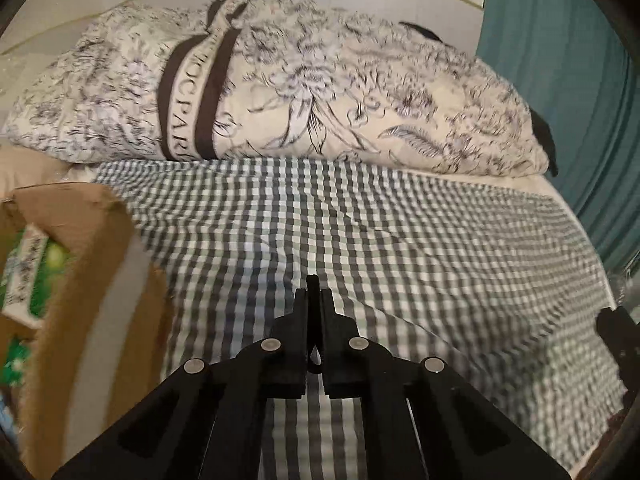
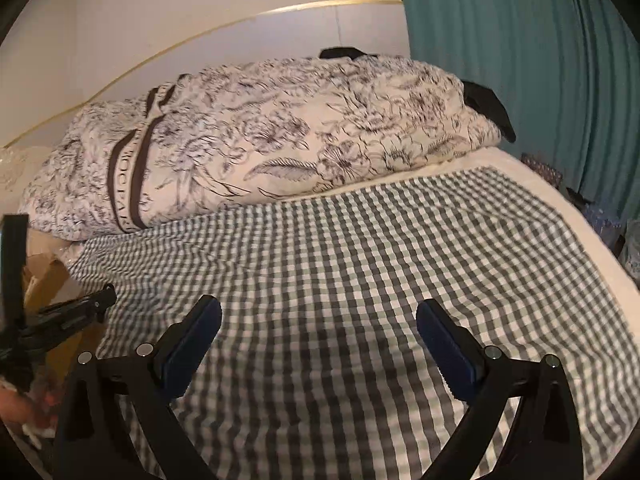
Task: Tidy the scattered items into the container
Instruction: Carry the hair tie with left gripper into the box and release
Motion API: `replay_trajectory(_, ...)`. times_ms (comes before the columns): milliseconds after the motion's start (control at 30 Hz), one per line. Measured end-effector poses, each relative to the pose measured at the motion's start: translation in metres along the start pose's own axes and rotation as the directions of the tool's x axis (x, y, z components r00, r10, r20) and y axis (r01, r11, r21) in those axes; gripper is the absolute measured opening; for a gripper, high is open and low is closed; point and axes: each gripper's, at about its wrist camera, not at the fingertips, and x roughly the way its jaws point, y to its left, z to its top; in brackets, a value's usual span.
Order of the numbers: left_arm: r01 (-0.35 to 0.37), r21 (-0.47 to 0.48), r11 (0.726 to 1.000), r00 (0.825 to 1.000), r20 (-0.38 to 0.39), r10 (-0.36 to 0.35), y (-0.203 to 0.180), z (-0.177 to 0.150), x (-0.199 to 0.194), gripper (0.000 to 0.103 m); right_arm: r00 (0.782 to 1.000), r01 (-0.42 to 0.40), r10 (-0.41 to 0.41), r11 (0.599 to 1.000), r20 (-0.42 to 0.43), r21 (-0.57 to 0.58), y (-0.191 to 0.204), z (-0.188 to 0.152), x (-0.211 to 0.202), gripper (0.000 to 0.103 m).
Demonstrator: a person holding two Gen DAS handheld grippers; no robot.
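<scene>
The checked sheet (image 2: 360, 260) is left bare across its middle and towards its right edge. The far edge is blocked along its length by a folded floral quilt (image 2: 280, 136). The left edge is bounded by an open cardboard box (image 1: 92, 240).

Ahead of me: checked cloth (image 1: 360, 240) spread flat over the bed (image 2: 532, 176). Floral duvet (image 1: 320, 92), folded into a heap with a dark lettered band, sits at its far edge. White wall (image 2: 200, 20) behind, teal curtain (image 2: 520, 60) on the right.
</scene>
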Motion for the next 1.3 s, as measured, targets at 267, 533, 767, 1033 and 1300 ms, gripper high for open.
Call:
replay_trajectory(267, -0.010, -0.040, 0.999, 0.995, 0.099, 0.014, 0.026, 0.004, -0.086, 0.005, 0.998, -0.038, 0.041, 0.998, 0.049, -0.058, 0.040, 0.005, -0.060, 0.099)
replay_trajectory(533, -0.062, -0.103, 0.993, 0.987, 0.142, 0.076, 0.089, -0.004, -0.135, 0.005, 0.993, -0.071, 0.081, 0.990, 0.082, -0.118, 0.090, -0.001, -0.106, 0.099)
replay_trajectory(767, -0.118, -0.130, 0.984, 0.988, 0.080, 0.129, 0.144, -0.031, -0.125, 0.006, 0.992, -0.083, 0.097, 0.984, 0.079, -0.158, 0.125, -0.011, -0.121, 0.099)
replay_trajectory(1033, -0.161, -0.074, 0.984, 0.982, 0.091, 0.167, 0.158, -0.054, -0.122, 0.103, 0.993, -0.078, 0.093, 0.979, 0.072, -0.191, 0.153, -0.023, -0.128, 0.100)
replay_trajectory(1300, -0.115, -0.047, 0.992, 0.982, 0.146, 0.121, 0.135, -0.062, -0.150, 0.103, 0.996, -0.028, 0.045, 0.979, 0.080, -0.200, 0.168, -0.037, -0.132, 0.103)
